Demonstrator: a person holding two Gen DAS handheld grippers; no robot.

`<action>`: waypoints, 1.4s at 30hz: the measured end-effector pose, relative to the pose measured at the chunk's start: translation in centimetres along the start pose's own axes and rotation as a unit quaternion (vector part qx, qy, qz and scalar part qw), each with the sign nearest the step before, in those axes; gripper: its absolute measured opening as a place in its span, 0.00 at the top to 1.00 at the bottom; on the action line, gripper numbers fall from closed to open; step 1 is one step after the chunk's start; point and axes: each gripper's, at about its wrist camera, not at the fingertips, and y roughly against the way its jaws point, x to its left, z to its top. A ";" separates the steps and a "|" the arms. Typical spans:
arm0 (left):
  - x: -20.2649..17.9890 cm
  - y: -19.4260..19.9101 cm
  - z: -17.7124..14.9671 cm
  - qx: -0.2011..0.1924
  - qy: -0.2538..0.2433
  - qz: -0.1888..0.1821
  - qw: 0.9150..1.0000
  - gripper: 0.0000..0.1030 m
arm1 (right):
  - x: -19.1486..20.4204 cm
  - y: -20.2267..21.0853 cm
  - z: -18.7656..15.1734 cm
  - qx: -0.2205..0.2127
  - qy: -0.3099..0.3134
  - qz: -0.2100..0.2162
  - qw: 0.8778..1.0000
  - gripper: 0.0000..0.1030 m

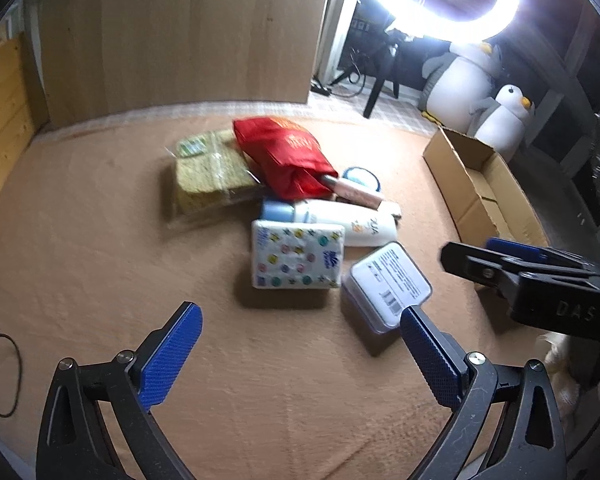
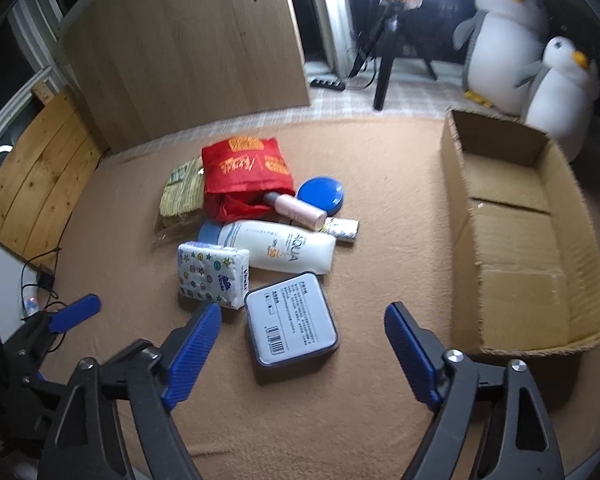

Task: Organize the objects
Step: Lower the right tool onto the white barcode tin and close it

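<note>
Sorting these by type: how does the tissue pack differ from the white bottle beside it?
The tissue pack is a soft rectangular block printed with coloured stars; the white bottle is long, rounded and plain with a blue cap. The pack lies flat; the bottle lies on its side. Both rest on the tan blanket, touching each other.

Home room, tan carpet (image 2: 340,420), plush penguins (image 2: 508,40), ring light (image 1: 444,0)

Red bag (image 2: 244,176) with gold print; white bottle (image 2: 284,250) with blue cap; round blue tin (image 2: 322,192). Tissue pack (image 2: 212,274) white, patterned with coloured stars and dots. Brown cardboard box (image 2: 516,240) on tan carpet (image 2: 380,240).
</note>
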 end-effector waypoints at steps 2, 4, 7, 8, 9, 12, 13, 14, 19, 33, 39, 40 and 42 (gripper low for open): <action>-0.4 -0.7 -0.2 0.007 0.002 -0.009 1.000 0.06 | -0.1 -0.9 0.2 0.017 0.002 0.012 1.000 0.33; -0.7 -1.6 -0.3 0.015 0.007 -0.020 1.000 0.09 | -0.2 -1.7 0.4 0.031 0.007 0.019 0.999 0.37; -1.0 -3.1 -0.5 0.034 0.018 -0.039 0.999 0.16 | -0.4 -3.0 0.6 0.052 0.010 0.031 0.998 0.43; -1.1 -3.5 -0.7 0.039 0.021 -0.044 0.998 0.17 | -0.6 -3.3 0.7 0.059 0.009 0.035 0.998 0.46; -1.2 -3.9 -0.7 0.043 0.024 -0.049 0.998 0.18 | -0.8 -3.8 0.8 0.067 0.007 0.041 0.997 0.47; -1.6 -4.9 -0.9 0.054 0.029 -0.063 0.996 0.22 | -1.0 -4.8 1.1 0.084 0.009 0.050 0.995 0.49; -1.7 -5.3 -1.0 0.058 0.031 -0.066 0.996 0.23 | -1.0 -5.1 1.2 0.090 0.014 0.051 0.994 0.49; -1.8 -5.7 -1.0 0.064 0.035 -0.072 0.995 0.23 | -0.9 -5.3 1.3 0.092 0.016 0.052 0.994 0.50; -2.3 -7.3 -1.1 0.079 0.050 -0.098 0.991 0.27 | -1.0 -6.8 1.5 0.119 0.019 0.062 0.991 0.53; -3.6 -10.3 -1.2 0.106 0.061 -0.139 0.983 0.41 | -1.7 -9.0 1.6 0.156 0.010 0.072 0.985 0.55; -4.3 -11.1 -1.0 0.106 0.058 -0.145 0.982 0.49 | -2.0 -9.1 1.6 0.162 0.006 0.077 0.984 0.55; -4.3 -11.3 -1.0 0.106 0.059 -0.148 0.982 0.49 | -2.1 -9.1 1.7 0.163 0.006 0.078 0.984 0.55; -4.4 -11.5 -0.8 0.106 0.062 -0.151 0.981 0.49 | -2.3 -9.0 1.7 0.165 0.007 0.079 0.983 0.55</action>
